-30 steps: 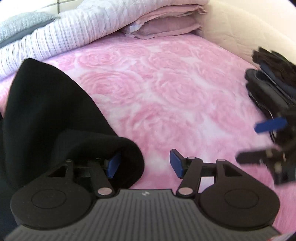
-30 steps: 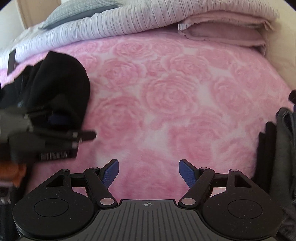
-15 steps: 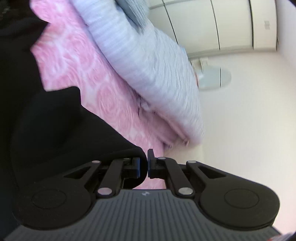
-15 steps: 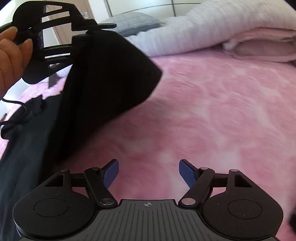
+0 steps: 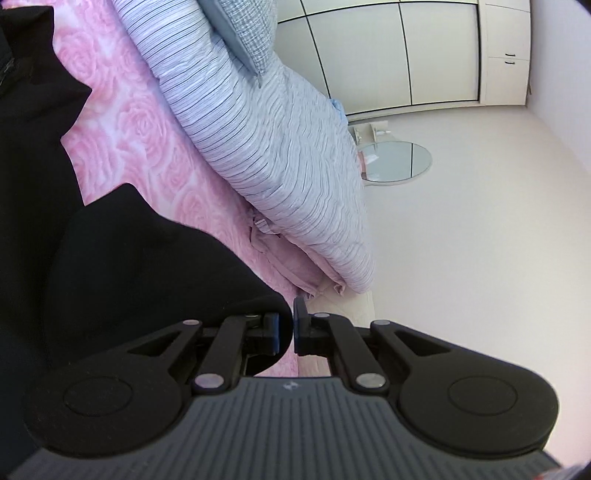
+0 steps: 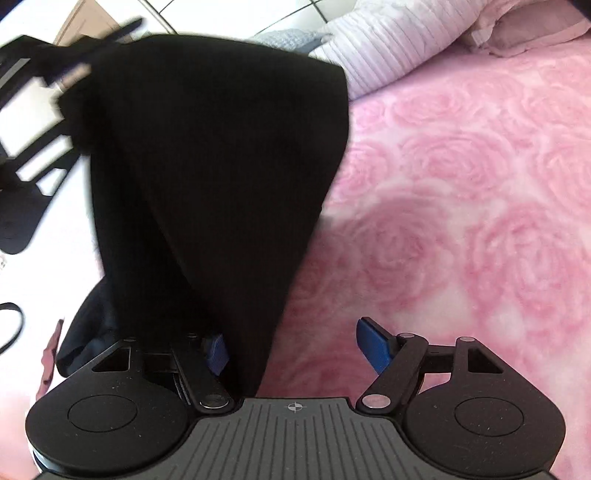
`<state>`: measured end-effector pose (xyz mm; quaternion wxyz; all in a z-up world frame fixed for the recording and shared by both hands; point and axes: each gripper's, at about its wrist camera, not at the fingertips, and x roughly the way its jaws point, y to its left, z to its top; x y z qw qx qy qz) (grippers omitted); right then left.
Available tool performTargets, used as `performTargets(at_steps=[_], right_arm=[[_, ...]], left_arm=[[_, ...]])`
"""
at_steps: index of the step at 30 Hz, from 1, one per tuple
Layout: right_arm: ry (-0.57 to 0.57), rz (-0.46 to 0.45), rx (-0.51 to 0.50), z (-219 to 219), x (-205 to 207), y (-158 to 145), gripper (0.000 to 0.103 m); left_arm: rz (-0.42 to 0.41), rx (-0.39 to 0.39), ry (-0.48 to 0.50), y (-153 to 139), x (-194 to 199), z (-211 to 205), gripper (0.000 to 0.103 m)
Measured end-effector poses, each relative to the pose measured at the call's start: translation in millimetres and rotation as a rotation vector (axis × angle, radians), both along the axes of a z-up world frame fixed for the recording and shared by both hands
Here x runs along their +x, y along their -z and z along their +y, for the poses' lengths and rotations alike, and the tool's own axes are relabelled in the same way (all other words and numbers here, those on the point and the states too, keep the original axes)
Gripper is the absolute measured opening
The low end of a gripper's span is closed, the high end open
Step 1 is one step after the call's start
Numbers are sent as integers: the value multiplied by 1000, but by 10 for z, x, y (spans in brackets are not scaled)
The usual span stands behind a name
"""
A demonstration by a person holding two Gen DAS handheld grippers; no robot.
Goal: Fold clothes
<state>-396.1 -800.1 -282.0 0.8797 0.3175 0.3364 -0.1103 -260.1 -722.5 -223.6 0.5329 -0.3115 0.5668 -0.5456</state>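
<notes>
A black garment (image 5: 110,258) fills the left side of the left wrist view, with its edge pinched in my left gripper (image 5: 286,326), which is shut on it and rolled sideways. In the right wrist view the same black garment (image 6: 221,166) hangs raised above the pink rose bedspread (image 6: 461,221). It is held up at top left by the blurred left gripper (image 6: 44,85). My right gripper (image 6: 295,347) is open at the garment's lower end. The cloth covers its left finger (image 6: 216,350) and its right finger (image 6: 373,345) is bare over the bed.
A striped duvet (image 5: 277,147) and a grey checked pillow (image 5: 243,33) lie along the far side of the bed. Folded pink bedding (image 6: 517,29) sits at the back right. White wardrobe doors (image 5: 369,55) and a round glass table (image 5: 395,162) stand beyond the bed.
My left gripper shut on the black garment, lifted it off the bed and rolled sideways. The right gripper stayed open and moved left up to the hanging cloth.
</notes>
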Motion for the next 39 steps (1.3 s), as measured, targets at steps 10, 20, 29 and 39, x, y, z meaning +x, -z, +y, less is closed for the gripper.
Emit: performTargets(at_steps=[10, 20, 29, 39], right_arm=[[70, 330, -658, -355, -554, -951, 3], [-137, 784, -1268, -79, -1477, -394, 4], [-33, 820, -788, -124, -2091, 105, 15], [508, 431, -223, -488, -2580, -218, 21]], left_arm=[[-29, 51, 111, 74, -418, -42, 6], [-128, 225, 538, 565, -1506, -160, 34], [-305, 284, 493, 548, -1002, 76, 35], [-413, 323, 497, 762, -909, -430, 38]])
